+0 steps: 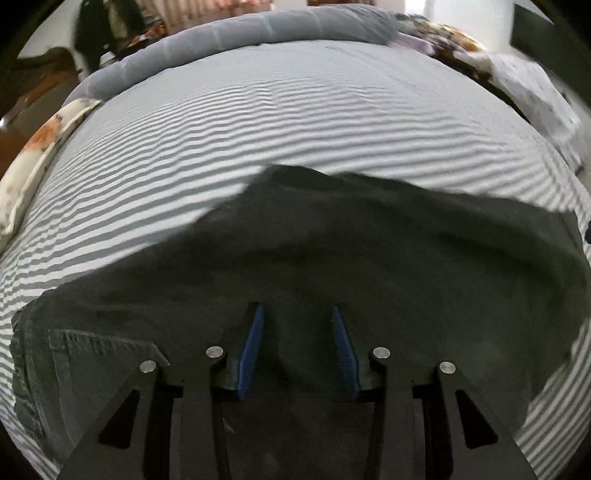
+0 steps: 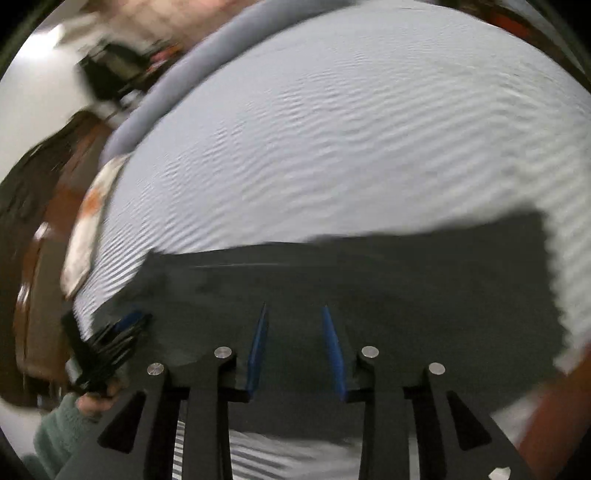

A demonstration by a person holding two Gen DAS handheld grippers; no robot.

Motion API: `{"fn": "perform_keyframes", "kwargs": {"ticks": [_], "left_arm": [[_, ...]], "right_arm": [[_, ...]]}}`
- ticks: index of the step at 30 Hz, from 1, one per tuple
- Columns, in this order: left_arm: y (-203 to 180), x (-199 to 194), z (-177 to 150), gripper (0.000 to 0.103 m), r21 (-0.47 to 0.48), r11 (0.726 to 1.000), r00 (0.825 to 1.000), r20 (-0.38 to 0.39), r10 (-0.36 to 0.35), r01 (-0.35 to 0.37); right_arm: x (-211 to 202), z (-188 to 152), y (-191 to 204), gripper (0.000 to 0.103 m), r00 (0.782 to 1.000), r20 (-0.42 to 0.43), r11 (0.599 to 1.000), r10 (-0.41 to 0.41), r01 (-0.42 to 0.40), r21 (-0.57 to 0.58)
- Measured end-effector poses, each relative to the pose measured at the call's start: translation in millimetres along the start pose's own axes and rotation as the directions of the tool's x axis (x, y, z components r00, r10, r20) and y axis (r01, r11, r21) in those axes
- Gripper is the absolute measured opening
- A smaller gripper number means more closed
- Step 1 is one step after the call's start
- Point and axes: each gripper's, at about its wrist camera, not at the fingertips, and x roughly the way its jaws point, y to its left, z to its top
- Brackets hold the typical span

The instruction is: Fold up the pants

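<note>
Nearest the cameras, the left gripper [image 1: 297,347] and the right gripper [image 2: 295,349] both hover with jaws wide apart and nothing between them, just above the dark green pants [image 1: 332,266], which lie spread flat on the striped bed [image 1: 258,129]. The cloth looks soft, limp and fairly heavy, like denim, so it will likely sag and crease unless pinched at an edge: the pocket [image 1: 99,354] end by the left gripper and the far hem. Beyond lies a rolled grey blanket [image 1: 258,29].
</note>
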Motion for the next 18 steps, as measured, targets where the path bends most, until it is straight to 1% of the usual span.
{"fn": "perform_keyframes", "kwargs": {"ticks": [1,2,4,5,6,9,11,13,14,17,18], "left_arm": [[-5.7,-1.5,-0.3,0.040,0.005,1.000,1.000,-0.006,-0.011,0.011],[-11.0,-3.4,-2.8,0.040,0.007,1.000,0.999,-0.014,-0.029,0.029],[-22.2,-7.6,-8.1,0.040,0.009,0.998,0.997,-0.026,-0.067,0.068],[-27.4,-9.6,-11.0,0.040,0.008,0.997,0.996,-0.034,-0.079,0.079],[-34.8,-11.8,-14.6,0.040,0.012,0.996,0.995,-0.042,-0.088,0.089],[-48.1,-15.9,-23.1,0.040,0.007,0.992,0.990,-0.065,-0.125,0.125],[-60.4,-19.1,-29.6,0.040,0.011,0.989,0.986,-0.083,-0.146,0.148],[-71.8,-20.9,-36.2,0.040,0.022,0.986,0.981,-0.106,-0.161,0.164],[-77.8,-21.0,-40.1,0.040,0.026,0.984,0.977,-0.121,-0.173,0.177],[-95.8,-19.3,-54.2,0.042,0.034,0.978,0.967,-0.162,-0.199,0.207],[-103.2,-19.7,-58.1,0.043,0.058,0.980,0.972,-0.154,-0.180,0.191]], "right_arm": [[-12.3,-6.2,-28.2,0.030,0.999,0.005,0.998,-0.035,0.035,0.058],[-21.1,-12.3,-50.1,0.030,0.999,0.007,0.993,-0.049,0.048,0.111],[-31.1,-23.1,-83.5,0.030,0.997,0.001,0.979,-0.071,0.070,0.193],[-36.1,-31.3,-105.2,0.030,0.995,-0.011,0.965,-0.094,0.094,0.244],[-38.3,-36.1,-116.3,0.030,0.994,-0.014,0.957,-0.104,0.104,0.269],[-38.7,-48.5,-143.4,0.030,0.994,-0.016,0.935,-0.110,0.109,0.338],[-36.6,-51.0,-154.3,0.030,0.996,-0.004,0.923,-0.091,0.085,0.376],[-33.4,-54.3,-163.6,0.030,0.995,0.001,0.914,-0.099,0.090,0.395],[-30.6,-56.2,-169.6,0.030,0.995,-0.006,0.900,-0.104,0.097,0.425],[-21.4,-60.7,-169.0,0.030,0.997,0.013,0.886,-0.070,0.057,0.460],[-20.0,-60.0,-171.3,0.030,0.997,0.020,0.884,-0.077,0.059,0.463]]}}
